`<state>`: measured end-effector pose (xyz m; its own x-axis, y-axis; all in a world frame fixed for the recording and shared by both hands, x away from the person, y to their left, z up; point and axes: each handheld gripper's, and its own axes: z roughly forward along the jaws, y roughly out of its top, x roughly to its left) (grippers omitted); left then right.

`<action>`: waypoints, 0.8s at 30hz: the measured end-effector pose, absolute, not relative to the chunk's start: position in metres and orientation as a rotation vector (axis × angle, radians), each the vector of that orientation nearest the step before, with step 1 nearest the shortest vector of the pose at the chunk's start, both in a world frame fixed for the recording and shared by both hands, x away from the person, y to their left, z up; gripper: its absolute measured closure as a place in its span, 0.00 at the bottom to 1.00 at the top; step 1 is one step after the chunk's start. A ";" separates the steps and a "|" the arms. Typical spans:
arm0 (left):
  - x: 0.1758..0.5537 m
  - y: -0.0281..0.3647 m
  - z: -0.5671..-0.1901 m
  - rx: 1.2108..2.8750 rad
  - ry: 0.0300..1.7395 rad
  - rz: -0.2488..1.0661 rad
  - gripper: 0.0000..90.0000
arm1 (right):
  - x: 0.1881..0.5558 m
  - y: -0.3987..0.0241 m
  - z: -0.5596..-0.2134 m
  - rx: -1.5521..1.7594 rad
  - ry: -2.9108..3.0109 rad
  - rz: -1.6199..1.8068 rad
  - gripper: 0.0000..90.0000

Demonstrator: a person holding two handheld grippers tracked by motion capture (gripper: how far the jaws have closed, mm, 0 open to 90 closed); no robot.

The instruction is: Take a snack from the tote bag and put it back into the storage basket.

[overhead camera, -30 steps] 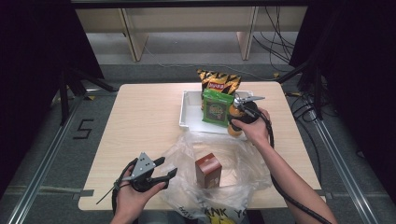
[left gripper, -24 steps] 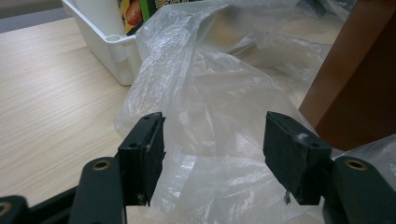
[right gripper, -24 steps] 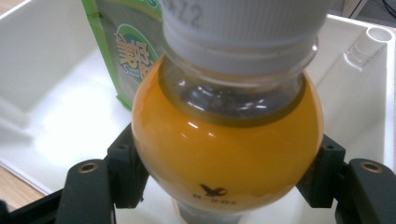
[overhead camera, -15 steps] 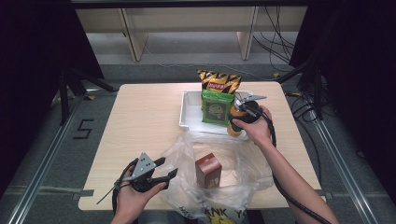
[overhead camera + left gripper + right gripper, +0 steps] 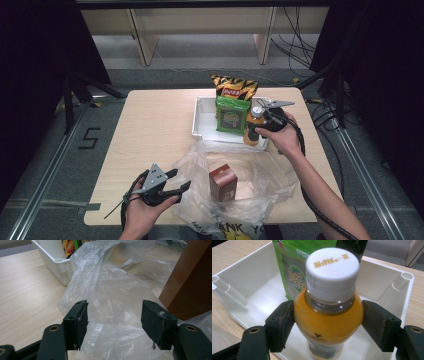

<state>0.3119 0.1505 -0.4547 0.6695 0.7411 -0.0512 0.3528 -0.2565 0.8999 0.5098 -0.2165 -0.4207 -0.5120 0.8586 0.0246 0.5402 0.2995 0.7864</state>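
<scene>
Left gripper (image 5: 184,181) sits at the near table edge, jaws wide apart, nothing clamped; in the left gripper view loose film of the clear plastic bag (image 5: 115,302) lies between and beyond the pads, not pinched. Bag (image 5: 235,170) is spread over the near-centre of the table (image 5: 150,130), mouth open, with a brown carton (image 5: 223,182) standing upright inside, just right of the left gripper. Further out, right gripper (image 5: 260,122) is at the near right corner of the white tray (image 5: 200,117), jaws straddling the orange juice bottle (image 5: 252,127). In the right gripper view the bottle (image 5: 329,315) stands upright in the tray (image 5: 384,277), white cap (image 5: 332,265) on, shoulder between the pads; the left pad (image 5: 284,322) touches or nearly touches it, the right pad shows a thin gap. Jaws have just been opening with the bottle between them, so no firm grip. Behind the bottle, a green snack bag (image 5: 231,116) stands in the tray; a yellow-black chip bag (image 5: 234,87) stands at the far side.
</scene>
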 end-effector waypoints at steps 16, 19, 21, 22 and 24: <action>0.312 0.151 -0.455 1.864 0.863 0.479 0.42 | 0.514 -0.213 -0.429 1.238 2.121 1.083 0.34; 0.312 0.151 -0.455 1.862 0.864 0.476 0.42 | 0.510 -0.208 -0.428 1.305 2.092 1.080 0.34; 0.312 0.151 -0.455 1.863 0.864 0.478 0.42 | 0.510 -0.206 -0.427 1.317 2.073 1.057 0.34; 0.312 0.151 -0.455 1.864 0.864 0.478 0.42 | 0.509 -0.205 -0.426 1.349 2.086 1.053 0.34; 0.312 0.151 -0.454 1.862 0.864 0.479 0.42 | 0.510 -0.205 -0.425 1.345 2.082 1.033 0.34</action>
<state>0.3119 0.1510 -0.4545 0.6682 0.7424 -0.0489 0.3523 -0.2578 0.8997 0.5098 -0.2051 -0.4247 -0.4219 0.9063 0.0242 0.5676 0.2432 0.7866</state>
